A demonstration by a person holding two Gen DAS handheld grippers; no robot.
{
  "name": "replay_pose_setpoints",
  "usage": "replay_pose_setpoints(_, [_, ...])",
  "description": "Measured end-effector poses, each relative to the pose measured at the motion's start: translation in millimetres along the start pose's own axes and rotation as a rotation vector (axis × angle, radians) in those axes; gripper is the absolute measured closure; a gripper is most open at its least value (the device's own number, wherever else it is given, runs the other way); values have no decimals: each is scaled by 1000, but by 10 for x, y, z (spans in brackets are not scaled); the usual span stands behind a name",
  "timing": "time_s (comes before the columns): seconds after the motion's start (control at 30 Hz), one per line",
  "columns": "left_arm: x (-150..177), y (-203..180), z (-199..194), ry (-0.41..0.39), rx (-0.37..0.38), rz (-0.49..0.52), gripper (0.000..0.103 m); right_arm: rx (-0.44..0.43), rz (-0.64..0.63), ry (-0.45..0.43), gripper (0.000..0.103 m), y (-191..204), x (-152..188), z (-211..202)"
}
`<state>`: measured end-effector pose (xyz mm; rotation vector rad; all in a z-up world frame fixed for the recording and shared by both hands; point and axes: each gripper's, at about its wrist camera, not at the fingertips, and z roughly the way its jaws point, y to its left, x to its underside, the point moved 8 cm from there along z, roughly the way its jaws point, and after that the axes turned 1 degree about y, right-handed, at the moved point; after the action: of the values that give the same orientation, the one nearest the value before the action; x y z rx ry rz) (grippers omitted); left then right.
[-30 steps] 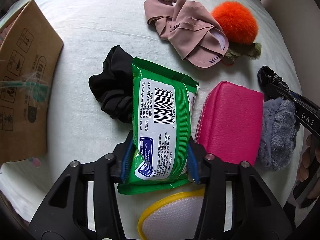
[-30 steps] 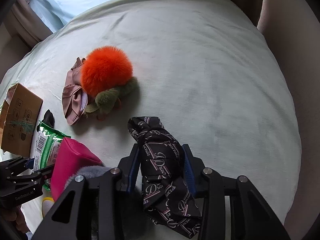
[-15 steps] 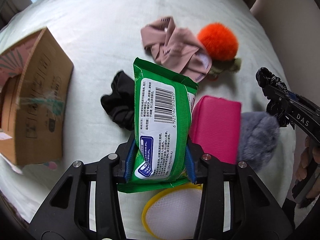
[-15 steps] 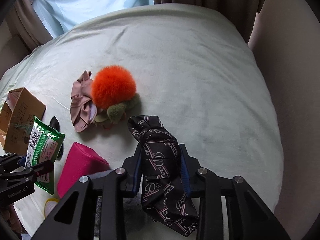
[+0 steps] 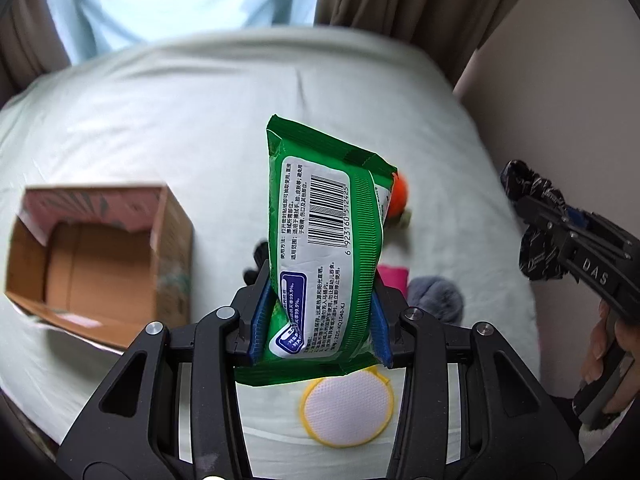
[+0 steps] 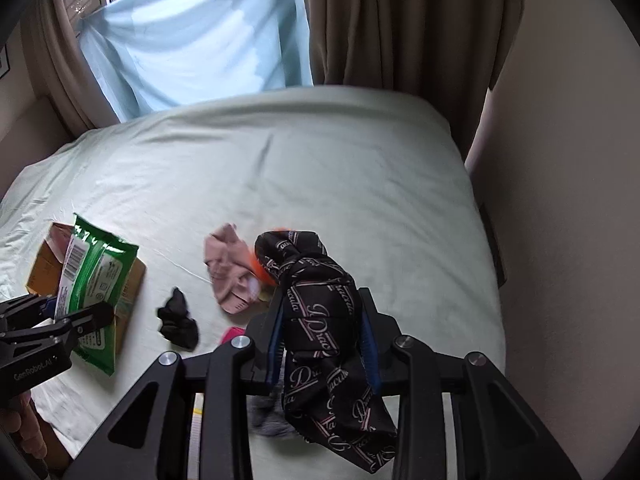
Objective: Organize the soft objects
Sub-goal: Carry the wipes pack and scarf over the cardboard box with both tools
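Observation:
My left gripper point(image 5: 318, 312) is shut on a green wet-wipe pack point(image 5: 324, 248) and holds it high above the bed; the pack also shows in the right wrist view point(image 6: 94, 280). My right gripper point(image 6: 322, 344) is shut on a black patterned cloth point(image 6: 320, 320), lifted over the bed; it shows at the right of the left wrist view point(image 5: 536, 208). An open cardboard box point(image 5: 100, 256) sits on the bed to the left.
On the pale green bed point(image 6: 320, 168) lie a pink cloth point(image 6: 230, 272), a black scrunchie point(image 6: 178, 322), an orange pom-pom point(image 5: 399, 198), a pink pouch point(image 5: 392, 278), a grey furry item point(image 5: 436, 298) and a yellow-rimmed round pad point(image 5: 346, 410). Curtains and wall stand behind.
Both grippers rose and tilted up with their loads. The box came into fuller view, open side showing; the items on the bed shrank below.

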<state>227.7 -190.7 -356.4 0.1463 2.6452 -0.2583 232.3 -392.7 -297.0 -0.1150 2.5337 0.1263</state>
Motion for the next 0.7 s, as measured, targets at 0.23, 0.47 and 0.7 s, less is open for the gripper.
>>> replay_pose_setpoints(0.23, [-377, 326, -740, -98, 45, 1, 65, -7, 12, -81, 73, 648, -404, -700])
replay_pose_setpoints(0.47, [-622, 1036, -1384, -146, 45, 28, 65, -38, 39, -117, 73, 1542, -622, -1123])
replay_pose_setpoints(0.7, [-720, 2008, -1648, -139, 12, 13, 65, -97, 71, -84, 73, 2531, -731, -1048])
